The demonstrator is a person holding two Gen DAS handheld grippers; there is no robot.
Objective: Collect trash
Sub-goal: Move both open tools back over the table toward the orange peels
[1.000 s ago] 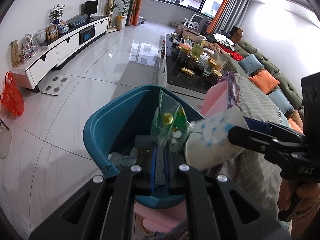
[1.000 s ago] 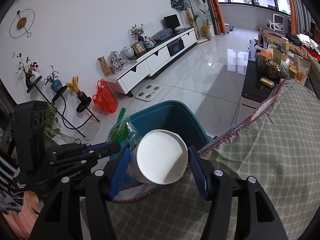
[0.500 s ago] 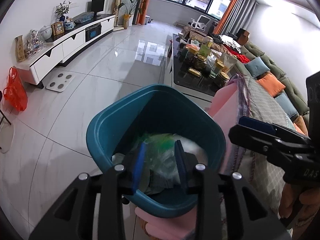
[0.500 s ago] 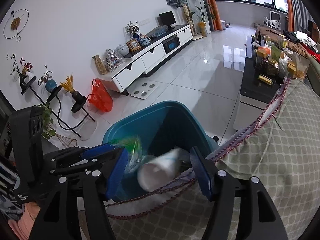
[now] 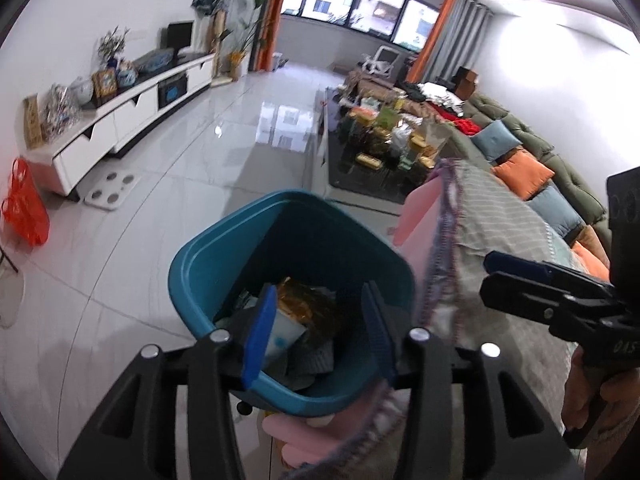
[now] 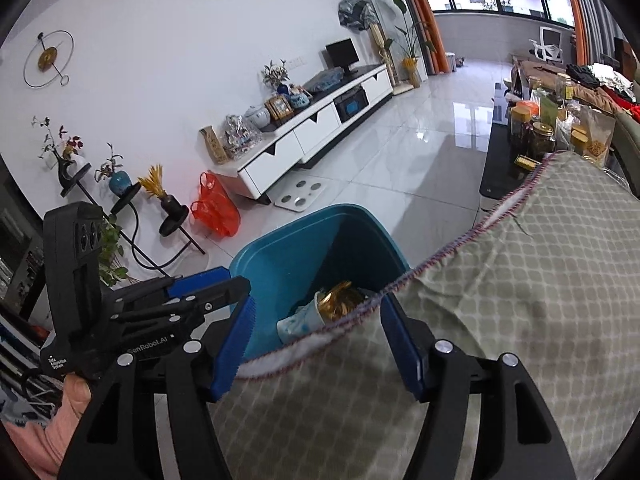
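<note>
The teal bin (image 5: 224, 240) stands on the pale tiled floor (image 5: 192, 168), its right side tucked just under the hanging edge of a patterned cloth (image 6: 520, 280) that covers the desk. Inside, at the bottom, lies a heap of trash: a crumpled gold foil wrapper (image 5: 300, 302) on top, a white paper cup with blue print (image 5: 282, 334) lying on its side at about 7 o'clock from the wrapper, and some grey wrappers (image 5: 316, 356) at 5 o'clock. From the right wrist view the same gold wrapper (image 6: 340, 304) and cup (image 6: 298, 320) show just past the cloth's red-stitched edge, which hides part of the bin's near rim.

The left tongs (image 5: 316, 330) hang over the bin's mouth, blue fingers spread wide apart and gripping nothing. The right tongs (image 6: 316, 344) hover above the cloth edge at 3 o'clock of the bin, also spread wide and empty.

Farther off, an orange plastic bag (image 6: 214, 210) sits on the floor at 10 o'clock of the bin beside a white cabinet (image 6: 312, 132). A dark coffee table (image 5: 368, 160) at 1 o'clock carries jars and packets.
</note>
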